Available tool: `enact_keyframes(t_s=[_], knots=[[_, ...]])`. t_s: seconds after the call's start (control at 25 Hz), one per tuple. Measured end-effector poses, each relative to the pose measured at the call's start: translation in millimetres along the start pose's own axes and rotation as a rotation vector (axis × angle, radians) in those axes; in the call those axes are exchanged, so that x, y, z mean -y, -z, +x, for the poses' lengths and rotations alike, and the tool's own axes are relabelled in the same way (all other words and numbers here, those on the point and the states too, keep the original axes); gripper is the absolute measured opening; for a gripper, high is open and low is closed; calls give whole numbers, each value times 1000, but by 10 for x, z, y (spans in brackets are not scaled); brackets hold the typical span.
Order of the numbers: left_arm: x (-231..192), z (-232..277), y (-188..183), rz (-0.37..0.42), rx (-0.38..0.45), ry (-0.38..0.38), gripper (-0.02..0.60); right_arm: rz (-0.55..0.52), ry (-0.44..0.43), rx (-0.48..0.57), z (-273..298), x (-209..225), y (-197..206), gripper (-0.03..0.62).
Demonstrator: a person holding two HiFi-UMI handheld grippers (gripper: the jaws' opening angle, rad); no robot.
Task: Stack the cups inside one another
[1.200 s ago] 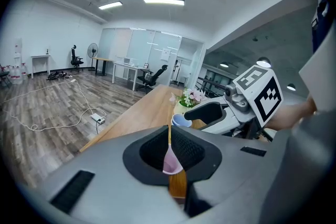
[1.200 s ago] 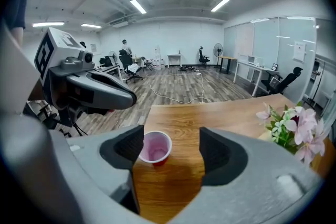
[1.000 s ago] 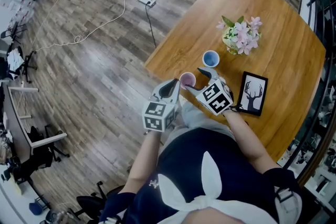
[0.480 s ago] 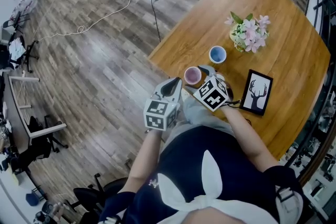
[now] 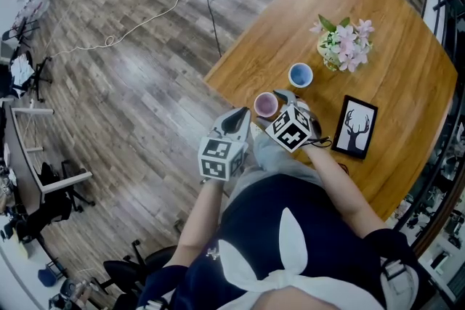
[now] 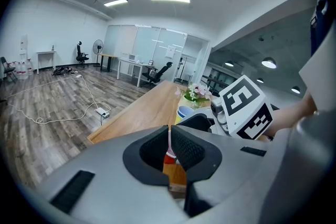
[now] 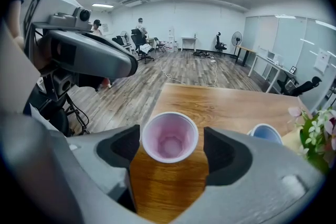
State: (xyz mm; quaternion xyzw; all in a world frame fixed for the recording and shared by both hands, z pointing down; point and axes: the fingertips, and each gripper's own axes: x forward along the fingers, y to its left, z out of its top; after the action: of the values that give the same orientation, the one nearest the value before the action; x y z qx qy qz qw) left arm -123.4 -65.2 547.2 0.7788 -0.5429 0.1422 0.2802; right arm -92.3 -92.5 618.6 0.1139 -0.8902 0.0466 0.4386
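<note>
Head view: the pink cup (image 5: 266,104) stands by the wooden table's (image 5: 378,25) near edge, with the blue cup (image 5: 300,74) just beyond it.

Left gripper view: the left gripper (image 6: 169,136) is clenched and empty.

Right gripper view: the right gripper (image 7: 170,141) is released and straddles the pink cup. The cup is probably light and thin-walled, so pinch it gently below the rim.

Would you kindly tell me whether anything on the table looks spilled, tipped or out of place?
Nothing stands out: the pink cup and the blue cup stand upright on the table, apart, with no spill; the flowers stand upright.
</note>
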Motion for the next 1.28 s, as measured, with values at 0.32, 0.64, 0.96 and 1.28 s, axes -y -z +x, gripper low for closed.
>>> enact_keyframes(t_s=[0.32,0.64,0.96,1.28], knots=[[-1,29,-16,-5,4,4,31,-7,20,6,21,22,21,331],[5,14,-4,-3,5,14,31,-8,16,1,6,0,21,330],[-19,-20,-15,-2,-2,14,31,12,45,19,-97,70,-66,327],[-16,10,-88,15,9,25,31,50,70,71,-333,191,-245,327]])
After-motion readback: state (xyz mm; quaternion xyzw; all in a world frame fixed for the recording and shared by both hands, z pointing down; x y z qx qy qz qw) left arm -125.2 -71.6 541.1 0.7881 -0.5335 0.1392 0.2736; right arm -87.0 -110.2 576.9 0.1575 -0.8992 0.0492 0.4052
